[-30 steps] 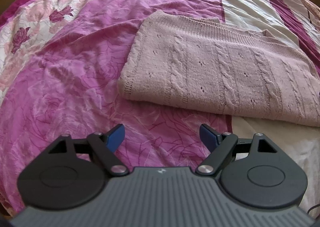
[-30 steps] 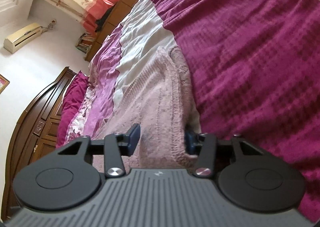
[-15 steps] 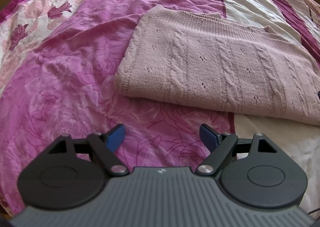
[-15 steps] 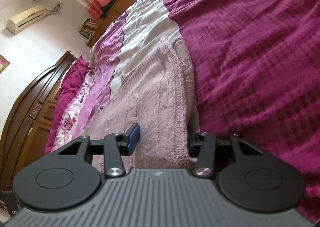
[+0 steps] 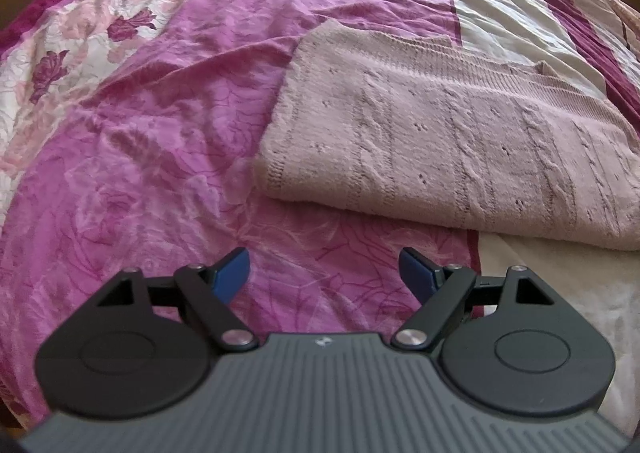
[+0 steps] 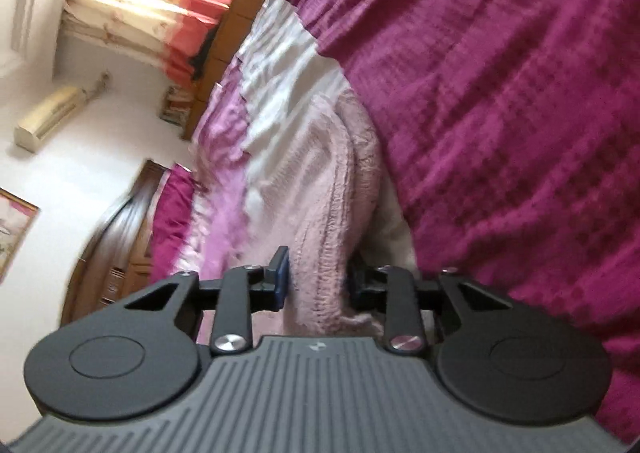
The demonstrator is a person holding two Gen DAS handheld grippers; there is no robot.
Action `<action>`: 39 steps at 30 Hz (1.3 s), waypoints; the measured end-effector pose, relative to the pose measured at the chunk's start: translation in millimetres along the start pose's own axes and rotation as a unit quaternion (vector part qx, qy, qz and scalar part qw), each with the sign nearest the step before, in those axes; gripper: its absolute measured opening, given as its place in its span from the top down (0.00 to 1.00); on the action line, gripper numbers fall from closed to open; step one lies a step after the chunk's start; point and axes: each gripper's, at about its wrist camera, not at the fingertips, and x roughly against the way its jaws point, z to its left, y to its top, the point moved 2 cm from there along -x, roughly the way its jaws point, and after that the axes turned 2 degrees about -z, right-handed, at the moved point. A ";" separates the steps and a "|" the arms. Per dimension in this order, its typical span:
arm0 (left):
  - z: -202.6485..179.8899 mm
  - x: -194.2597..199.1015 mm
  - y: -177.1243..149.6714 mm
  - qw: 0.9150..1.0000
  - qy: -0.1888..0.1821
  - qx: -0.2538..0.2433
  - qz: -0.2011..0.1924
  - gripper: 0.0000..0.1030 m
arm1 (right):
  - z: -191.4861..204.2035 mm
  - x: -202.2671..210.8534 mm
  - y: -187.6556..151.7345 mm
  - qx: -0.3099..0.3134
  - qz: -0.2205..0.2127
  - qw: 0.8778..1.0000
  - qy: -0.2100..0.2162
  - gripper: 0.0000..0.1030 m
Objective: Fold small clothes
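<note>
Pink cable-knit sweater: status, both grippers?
Left gripper open, above the floral bedspread, short of the sweater. Right gripper closed on pink cable-knit sweater edge. Sweater lies folded flat. Nothing in the way.

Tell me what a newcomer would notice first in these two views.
In the left wrist view, a folded pink cable-knit sweater lies on the magenta floral bedspread, ahead and to the right of the open, empty left gripper. In the right wrist view, the right gripper has an edge of that sweater between its fingers, beside a dark purple blanket. That view is tilted and blurred.
</note>
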 end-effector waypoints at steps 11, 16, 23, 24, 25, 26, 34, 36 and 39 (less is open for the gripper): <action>20.9 4.4 6.1 1.000 0.002 0.014 -0.006 0.19 | 53.7 0.2 -0.5 0.063 -0.015 0.998 0.011 0.72; 30.3 8.0 12.7 1.000 0.009 0.010 -0.015 0.19 | 74.4 -2.1 -4.5 0.085 -0.012 0.996 0.008 0.72; 40.6 12.1 23.2 0.999 0.019 -0.003 -0.030 0.19 | 101.7 -5.2 -10.1 0.103 -0.008 0.995 0.015 0.73; 41.9 12.2 24.5 0.999 0.021 -0.003 -0.031 0.19 | 108.8 -6.8 -11.5 0.113 -0.006 0.993 0.018 0.73; 43.4 12.4 25.6 0.999 0.022 -0.003 -0.032 0.19 | 115.5 -8.8 -13.3 0.124 -0.004 0.992 0.022 0.73; 44.8 12.7 26.2 0.999 0.022 -0.002 -0.033 0.19 | 122.0 -10.4 -15.1 0.133 -0.001 0.991 0.024 0.73; 56.2 15.5 33.1 0.999 0.024 0.003 -0.040 0.19 | 172.5 -32.7 -40.4 0.192 0.025 0.980 0.045 0.74; 60.3 17.4 35.2 0.999 0.025 0.005 -0.044 0.19 | 184.7 -39.6 -47.2 0.204 0.030 0.977 0.050 0.74; 68.5 19.9 38.9 0.998 0.030 0.009 -0.050 0.19 | 204.2 -51.7 -59.3 0.225 0.040 0.972 0.057 0.75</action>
